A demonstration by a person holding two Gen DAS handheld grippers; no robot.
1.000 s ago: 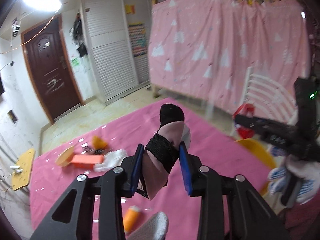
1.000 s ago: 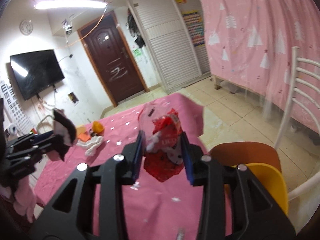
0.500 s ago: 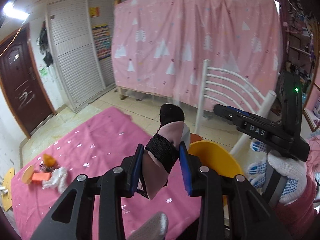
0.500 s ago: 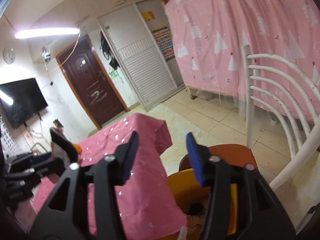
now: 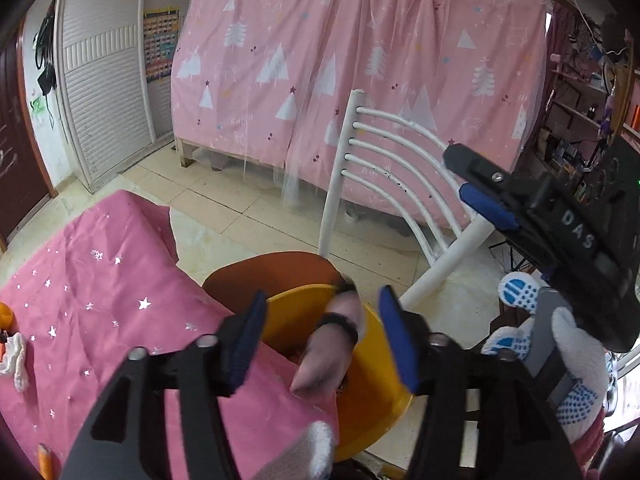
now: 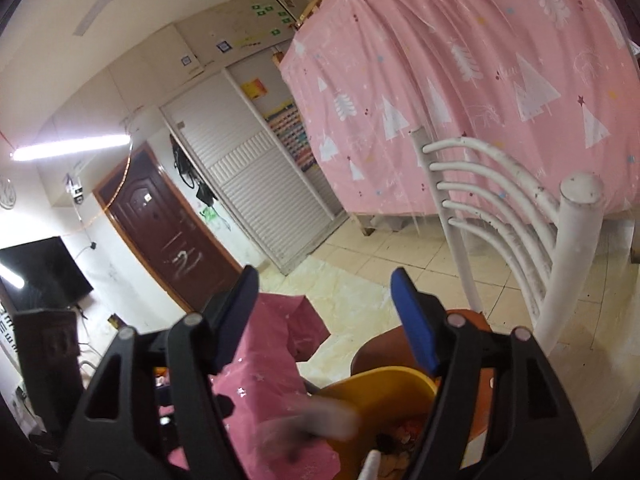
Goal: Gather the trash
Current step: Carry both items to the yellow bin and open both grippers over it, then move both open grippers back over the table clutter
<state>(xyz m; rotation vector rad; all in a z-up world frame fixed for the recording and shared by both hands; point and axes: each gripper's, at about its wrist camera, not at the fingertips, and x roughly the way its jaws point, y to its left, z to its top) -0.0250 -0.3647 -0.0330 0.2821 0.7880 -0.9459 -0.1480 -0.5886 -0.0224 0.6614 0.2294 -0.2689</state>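
In the left wrist view my left gripper [image 5: 320, 332] hangs over the yellow bin [image 5: 376, 392], which stands on a brown chair seat [image 5: 272, 272]. Its jaws are opening. A pink-and-black scrap [image 5: 332, 344] sits loose between the blue pads, tipping toward the bin, with neither pad pressing on it. My right gripper [image 5: 468, 180] hovers at the upper right, held by a gloved hand [image 5: 576, 352]. In the right wrist view the right gripper [image 6: 324, 312] is opening with nothing between its fingers, above the bin [image 6: 384, 380]. The scrap [image 6: 316, 420] shows there as a blur at the bin's rim.
The pink star-print tablecloth [image 5: 100, 300] covers the table left of the bin. A white tissue [image 5: 16, 360] and an orange item [image 5: 6, 316] lie at its far left. The white chair back [image 5: 384, 152] rises behind the bin, before a pink curtain [image 5: 360, 60].
My left gripper swung right from the table to over the bin and opened off the pink-and-black scrap. My right gripper let go of the red wrapper and opened wider.
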